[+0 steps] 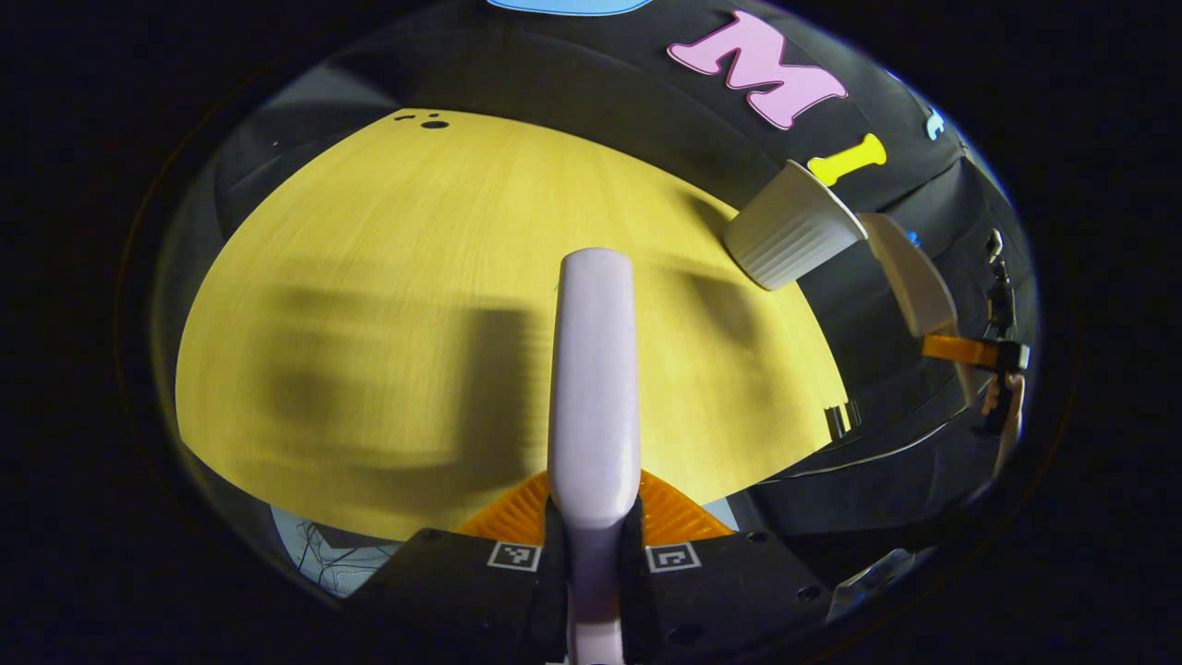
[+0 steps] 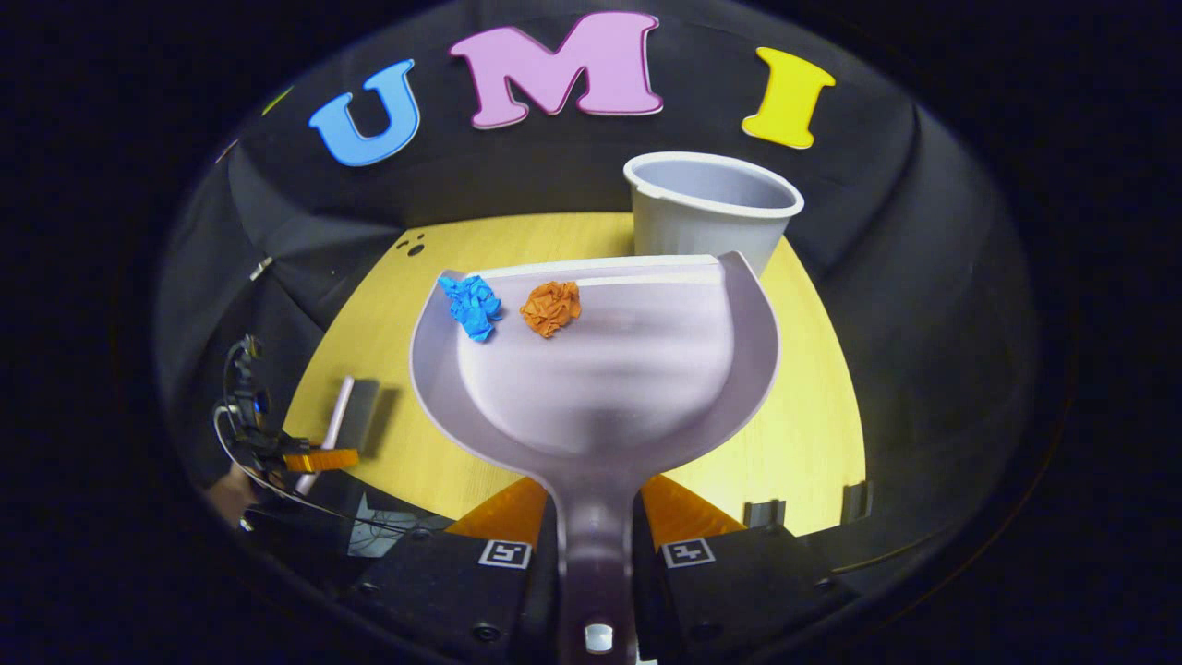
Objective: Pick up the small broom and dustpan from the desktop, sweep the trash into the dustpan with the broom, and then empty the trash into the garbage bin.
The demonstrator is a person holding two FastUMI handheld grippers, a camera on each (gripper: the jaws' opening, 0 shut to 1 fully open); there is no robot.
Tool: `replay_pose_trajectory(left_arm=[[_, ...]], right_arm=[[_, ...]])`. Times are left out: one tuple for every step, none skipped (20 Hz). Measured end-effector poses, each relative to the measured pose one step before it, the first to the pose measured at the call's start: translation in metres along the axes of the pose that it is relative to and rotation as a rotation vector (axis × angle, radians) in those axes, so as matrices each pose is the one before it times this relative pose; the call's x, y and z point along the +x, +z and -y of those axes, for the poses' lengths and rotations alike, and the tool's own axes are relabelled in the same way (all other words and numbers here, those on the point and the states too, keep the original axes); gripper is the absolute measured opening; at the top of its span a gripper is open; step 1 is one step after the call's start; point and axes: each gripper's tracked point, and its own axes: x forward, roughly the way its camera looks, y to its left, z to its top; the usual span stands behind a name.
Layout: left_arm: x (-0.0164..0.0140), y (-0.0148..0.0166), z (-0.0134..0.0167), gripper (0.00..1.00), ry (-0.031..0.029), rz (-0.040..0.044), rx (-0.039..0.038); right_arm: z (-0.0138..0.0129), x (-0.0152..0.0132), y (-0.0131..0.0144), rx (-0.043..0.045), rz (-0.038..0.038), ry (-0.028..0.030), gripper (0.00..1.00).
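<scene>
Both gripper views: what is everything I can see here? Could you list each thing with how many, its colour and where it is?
Pale lilac plastic dustpan: one, held by its handle above the desktop, in front of the bin.
Crumpled paper balls: two, one blue and one orange, lying in the dustpan near its front lip.
Pale grey ribbed plastic garbage bin: one, standing at the far edge of the desktop.
Small pale lilac broom: one, held by its handle over the desktop.
Yellow wood-grain desktop: one, under everything.
Left hand-held gripper: one, black with orange fingers, shut on the broom.
Right hand-held gripper: one, black with orange fingers, shut on the dustpan.
</scene>
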Motion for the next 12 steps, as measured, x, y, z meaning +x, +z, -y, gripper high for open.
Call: replay_pose_trajectory(left_arm=[[-0.0016, -0.00352, -0.00367, 0.27, 0.0032, -0.00231, 0.00083], [-0.00157, -0.00314, -0.00167, 0.27, -0.00066, -0.00245, 0.00157], [-0.0026, -0.00158, -0.00173, 0.26, 0.00022, -0.00043, 0.0045], [-0.00221, -0.00085, -0.00054, 0.27, 0.00295, 0.00135, 0.00518], [-0.00189, -0.0011, -0.0007, 0.25, 0.00377, 0.00002, 0.00497], [-0.00046, -0.00062, -0.00006, 0.27, 0.00486, 0.00075, 0.00194], [-0.00176, -0.00064, 0.00014, 0.27, 0.00776, -0.00305, -0.00167], [-0.00182, -0.00009, 0.00004, 0.27, 0.00312, -0.00078, -0.00103], [-0.00348, 0.00171, 0.00112, 0.27, -0.00061, 0.00129, 0.00172], [-0.00047, -0.00058, 0.00126, 0.27, 0.00057, 0.00267, 0.00359], [-0.00216, 0.00182, -0.00066, 0.27, 0.00245, 0.00252, 0.00298], [-0.00091, 0.00281, -0.00113, 0.25, 0.00241, 0.00154, 0.0007]], right_arm=[[0.00437, -0.01153, 0.00923, 0.01882, 0.00763, 0.00271, 0.36], [0.00618, -0.00878, 0.0051, -0.00245, 0.00479, -0.00646, 0.36], [0.0095, -0.00824, 0.00935, -0.01514, 0.00101, -0.01292, 0.36], [0.00963, -0.00781, 0.00976, -0.01513, 0.00028, -0.01257, 0.36], [0.00562, -0.00596, 0.00747, 0.00071, 0.00226, -0.00506, 0.36], [0.00498, -0.0049, 0.01013, 0.01631, 0.00655, 0.00114, 0.31], [0.00457, -0.00612, 0.01062, 0.00877, 0.01297, -0.00463, 0.36], [0.00688, -0.00211, 0.01289, -0.00174, 0.01594, -0.00946, 0.36], [0.00634, -0.00122, 0.01303, -0.00787, 0.01544, -0.0119, 0.36], [0.00585, 0.00126, 0.01434, -0.01184, 0.01721, -0.01215, 0.31], [0.00472, 0.00156, 0.01532, -0.00953, 0.0201, -0.00877, 0.31], [0.0039, 0.00468, 0.0134, 0.0, 0.01643, 0.00017, 0.41]])
